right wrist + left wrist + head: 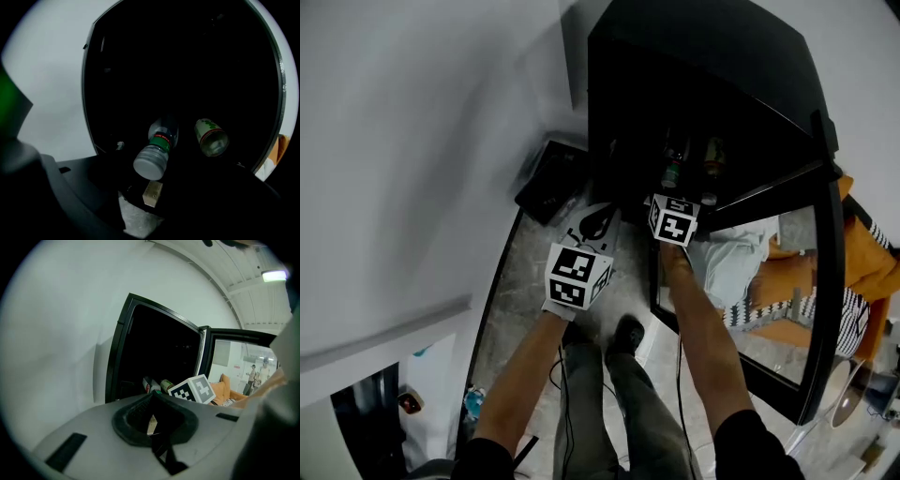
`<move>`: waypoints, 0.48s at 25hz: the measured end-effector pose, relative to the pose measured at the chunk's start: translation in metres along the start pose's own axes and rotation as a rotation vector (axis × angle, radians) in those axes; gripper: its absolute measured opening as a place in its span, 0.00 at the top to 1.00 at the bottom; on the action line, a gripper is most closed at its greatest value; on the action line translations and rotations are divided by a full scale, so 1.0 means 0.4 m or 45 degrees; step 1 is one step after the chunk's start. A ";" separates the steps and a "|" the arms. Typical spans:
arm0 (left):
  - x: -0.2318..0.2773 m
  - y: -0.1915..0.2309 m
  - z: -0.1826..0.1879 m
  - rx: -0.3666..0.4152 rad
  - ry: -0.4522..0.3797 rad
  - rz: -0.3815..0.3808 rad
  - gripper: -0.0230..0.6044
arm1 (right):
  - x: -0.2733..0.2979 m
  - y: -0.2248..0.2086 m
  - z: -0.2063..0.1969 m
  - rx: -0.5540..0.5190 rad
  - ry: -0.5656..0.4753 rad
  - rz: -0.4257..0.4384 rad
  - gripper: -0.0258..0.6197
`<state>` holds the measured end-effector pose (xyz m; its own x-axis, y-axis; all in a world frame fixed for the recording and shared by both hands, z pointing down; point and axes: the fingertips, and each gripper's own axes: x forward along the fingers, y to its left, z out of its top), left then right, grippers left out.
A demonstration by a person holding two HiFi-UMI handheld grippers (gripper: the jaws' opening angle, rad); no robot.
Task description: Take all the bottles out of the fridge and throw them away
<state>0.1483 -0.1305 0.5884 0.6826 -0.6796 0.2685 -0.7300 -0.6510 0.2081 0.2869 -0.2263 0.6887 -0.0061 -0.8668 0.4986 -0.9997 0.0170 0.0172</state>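
The right gripper point(151, 194), jaws spread wide and holding nothing, points into the open black fridge point(187, 70). Just ahead, a grey-capped bottle point(157, 150) lies cap-outward near the fridge's front edge, with a second bottle point(211, 137) beside it. The left gripper point(152, 423), closed and empty, hangs outside.

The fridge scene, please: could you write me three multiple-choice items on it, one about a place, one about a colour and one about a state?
1. Where are the bottles relative to the fridge? A. on top of it; B. inside it; C. behind it.
2. What colour is the cap of the left bottle in the right gripper view? A. grey; B. red; C. yellow.
3. How is the fridge door? A. shut; B. open; C. taken off.
Answers: 1 B, both lie in its dark interior; 2 A, the cap facing the camera is grey; 3 B, the door stands swung out in the head view.
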 end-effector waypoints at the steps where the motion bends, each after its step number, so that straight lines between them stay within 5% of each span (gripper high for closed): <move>1: -0.003 0.004 0.001 0.003 -0.001 0.000 0.96 | 0.005 0.002 0.000 -0.005 0.003 -0.003 0.50; 12: -0.007 0.065 0.013 0.000 0.012 0.005 0.96 | 0.042 -0.003 -0.012 0.004 0.039 -0.045 0.50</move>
<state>0.1278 -0.1473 0.5882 0.6794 -0.6790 0.2783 -0.7327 -0.6483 0.2070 0.2882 -0.2385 0.7014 0.0298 -0.8514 0.5237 -0.9993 -0.0148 0.0329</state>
